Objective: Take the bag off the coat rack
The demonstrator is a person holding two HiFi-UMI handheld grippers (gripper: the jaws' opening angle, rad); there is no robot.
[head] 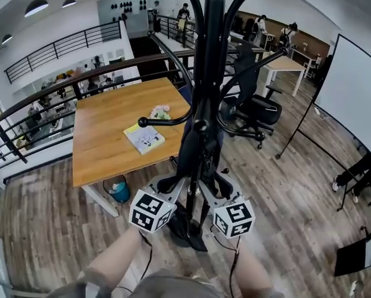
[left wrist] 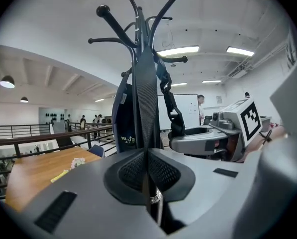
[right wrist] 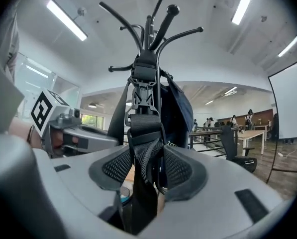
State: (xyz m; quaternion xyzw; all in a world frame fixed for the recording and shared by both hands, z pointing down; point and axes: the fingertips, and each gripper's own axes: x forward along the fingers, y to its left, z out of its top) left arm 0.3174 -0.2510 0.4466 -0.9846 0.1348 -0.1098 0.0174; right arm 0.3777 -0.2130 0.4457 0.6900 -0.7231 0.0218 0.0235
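A black coat rack [head: 211,54] with curved hooks stands right in front of me. A dark blue bag [head: 194,148] hangs against its pole by black webbing straps. In the left gripper view my left gripper [left wrist: 147,156] is shut on one flat strap [left wrist: 146,98] that runs up to the hooks. In the right gripper view my right gripper [right wrist: 146,166] is shut on a folded strap [right wrist: 144,128] just below a black buckle [right wrist: 144,96]. In the head view both grippers [head: 176,188] [head: 213,191] sit side by side low on the bag.
A wooden table [head: 110,135] with a book [head: 144,138] stands to the left behind the rack, a blue bucket [head: 119,191] under its near edge. A black office chair [head: 253,107] is on the right, a whiteboard [head: 356,92] further right. A railing [head: 61,82] runs behind.
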